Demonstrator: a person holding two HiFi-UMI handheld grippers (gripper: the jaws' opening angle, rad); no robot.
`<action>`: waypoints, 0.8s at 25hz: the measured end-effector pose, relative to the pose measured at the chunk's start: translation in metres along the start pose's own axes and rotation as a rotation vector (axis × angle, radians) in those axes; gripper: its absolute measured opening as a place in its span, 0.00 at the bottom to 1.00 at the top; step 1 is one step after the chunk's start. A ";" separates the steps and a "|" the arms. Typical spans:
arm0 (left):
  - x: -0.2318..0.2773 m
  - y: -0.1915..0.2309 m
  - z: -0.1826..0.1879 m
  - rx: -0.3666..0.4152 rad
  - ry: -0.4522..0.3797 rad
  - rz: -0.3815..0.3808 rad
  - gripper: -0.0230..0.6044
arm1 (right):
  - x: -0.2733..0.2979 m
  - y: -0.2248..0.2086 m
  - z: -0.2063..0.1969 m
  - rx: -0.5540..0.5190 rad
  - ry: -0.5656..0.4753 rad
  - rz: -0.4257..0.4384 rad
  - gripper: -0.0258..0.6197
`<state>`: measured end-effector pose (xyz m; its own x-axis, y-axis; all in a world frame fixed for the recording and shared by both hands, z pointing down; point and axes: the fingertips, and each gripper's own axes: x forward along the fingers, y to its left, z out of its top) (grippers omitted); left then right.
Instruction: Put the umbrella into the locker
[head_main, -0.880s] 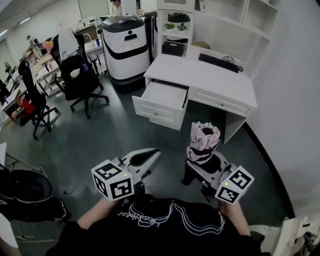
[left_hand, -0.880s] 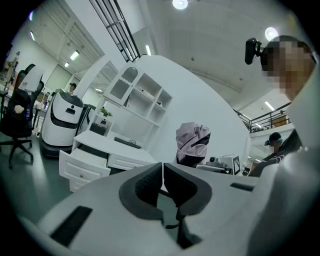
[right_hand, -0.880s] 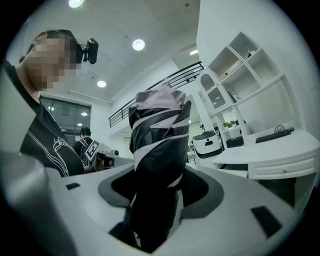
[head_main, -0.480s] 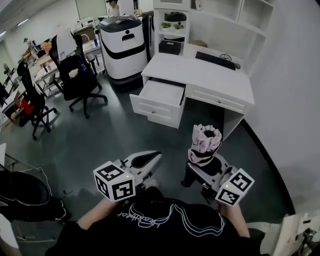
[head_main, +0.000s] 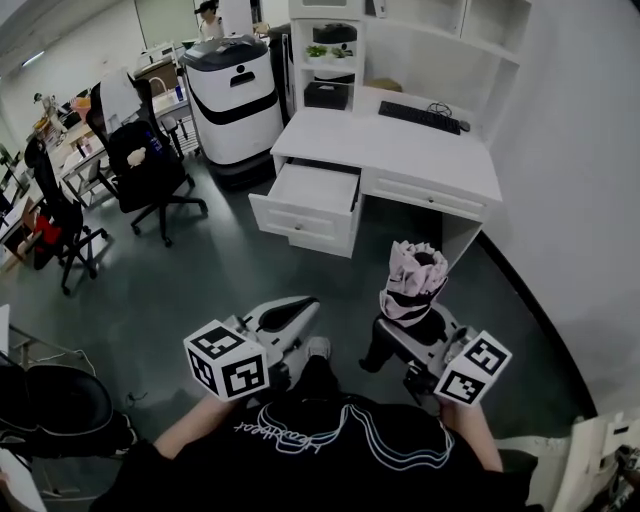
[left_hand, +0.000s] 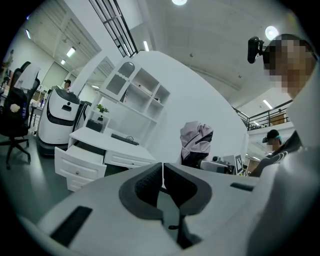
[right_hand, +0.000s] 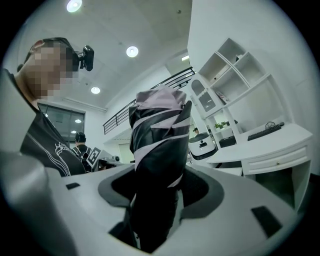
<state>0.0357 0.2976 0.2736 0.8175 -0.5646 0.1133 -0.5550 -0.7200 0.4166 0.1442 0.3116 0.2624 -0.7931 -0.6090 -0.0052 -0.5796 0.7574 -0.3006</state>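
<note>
A folded pink and black umbrella (head_main: 412, 285) stands upright in my right gripper (head_main: 405, 325), which is shut on its lower black part. In the right gripper view the umbrella (right_hand: 160, 145) fills the gap of the right gripper (right_hand: 157, 187), with the pads against its sides. My left gripper (head_main: 300, 308) is held level at lower left, shut and empty; its fingertips meet in the left gripper view (left_hand: 162, 172), where the umbrella (left_hand: 196, 142) shows to the right. Ahead stands a white desk (head_main: 400, 140) with one open drawer (head_main: 310, 200).
A black keyboard (head_main: 418, 116) lies on the desk, under white shelves (head_main: 330, 50). A white and black machine (head_main: 232, 95) stands left of the desk. Black office chairs (head_main: 150, 165) are further left. A white wall (head_main: 570, 200) runs along the right. The floor (head_main: 200, 270) is dark grey.
Both grippers keep their places, the umbrella still held. The desk has drifted slightly left and up in the view. A shoe has appeared between the grippers.
</note>
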 end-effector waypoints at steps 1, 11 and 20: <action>0.005 -0.001 -0.004 0.002 0.002 -0.002 0.06 | -0.004 -0.005 -0.003 0.003 -0.002 0.000 0.42; 0.051 0.038 -0.010 -0.026 0.005 -0.002 0.06 | 0.011 -0.062 -0.011 0.016 0.018 -0.005 0.42; 0.098 0.124 0.013 -0.088 0.039 0.020 0.06 | 0.083 -0.135 -0.004 0.060 0.055 -0.014 0.42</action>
<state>0.0455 0.1475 0.3242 0.8125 -0.5614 0.1569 -0.5574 -0.6696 0.4908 0.1560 0.1596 0.3063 -0.7953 -0.6040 0.0509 -0.5793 0.7327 -0.3572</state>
